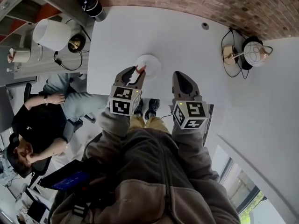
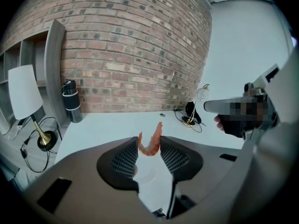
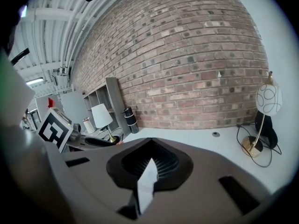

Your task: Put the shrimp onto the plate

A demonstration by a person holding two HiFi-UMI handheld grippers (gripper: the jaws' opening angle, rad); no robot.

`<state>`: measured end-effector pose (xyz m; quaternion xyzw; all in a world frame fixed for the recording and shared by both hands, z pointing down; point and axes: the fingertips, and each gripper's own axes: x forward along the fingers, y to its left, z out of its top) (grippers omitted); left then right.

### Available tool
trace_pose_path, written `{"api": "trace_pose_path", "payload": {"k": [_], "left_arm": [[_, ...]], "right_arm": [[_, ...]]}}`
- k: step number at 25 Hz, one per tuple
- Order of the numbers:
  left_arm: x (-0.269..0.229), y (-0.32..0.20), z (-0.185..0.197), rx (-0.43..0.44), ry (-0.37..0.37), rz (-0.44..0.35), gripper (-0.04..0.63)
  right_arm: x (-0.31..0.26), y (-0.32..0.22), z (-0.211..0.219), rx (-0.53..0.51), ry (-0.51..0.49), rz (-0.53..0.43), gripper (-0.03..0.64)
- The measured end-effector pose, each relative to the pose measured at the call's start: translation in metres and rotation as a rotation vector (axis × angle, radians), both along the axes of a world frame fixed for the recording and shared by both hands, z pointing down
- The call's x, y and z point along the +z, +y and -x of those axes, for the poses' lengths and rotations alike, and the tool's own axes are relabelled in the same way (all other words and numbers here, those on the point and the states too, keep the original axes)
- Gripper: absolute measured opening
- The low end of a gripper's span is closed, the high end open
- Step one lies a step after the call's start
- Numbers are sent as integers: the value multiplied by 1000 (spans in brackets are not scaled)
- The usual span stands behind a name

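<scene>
My left gripper (image 2: pixel 149 147) is closed on the curled orange-pink shrimp (image 2: pixel 150 141). The ribbed pads press its body from both sides, and the jaws are parted only by the shrimp's thickness. Its tail points up and away from the jaws, towards the red brick wall (image 2: pixel 131 50).

In the head view, the left gripper (image 1: pixel 137 72) holds the shrimp (image 1: pixel 140 69) at the near left edge of the round white plate (image 1: pixel 151 63). The plate lies on the white table top (image 1: pixel 187 41). In the left gripper view, a pale round rim below the jaws appears to be this plate (image 2: pixel 145 174). I cannot judge whether the shrimp touches it.

My right gripper (image 3: pixel 149 158) is closed and holds nothing. Its jaws meet at the tips, and only a thin white sliver shows behind them. In the head view, the right gripper (image 1: pixel 181 77) is just right of the plate, beside the left gripper and apart from it.

A black cylindrical bottle (image 2: pixel 71 101) stands at the table's far left corner.
</scene>
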<state>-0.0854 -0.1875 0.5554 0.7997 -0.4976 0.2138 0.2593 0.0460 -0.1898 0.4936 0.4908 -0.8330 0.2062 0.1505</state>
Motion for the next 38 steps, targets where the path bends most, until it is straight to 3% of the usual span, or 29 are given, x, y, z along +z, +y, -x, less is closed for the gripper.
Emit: {"api": "trace_pose_path", "payload": {"k": [24, 38], "left_arm": [[109, 4, -14, 53, -44, 239, 147], [173, 5, -16, 114, -123, 377, 147]], "right_arm": [[80, 9, 0, -7, 44, 184, 2], [107, 11, -10, 1, 72, 257, 2]]}}
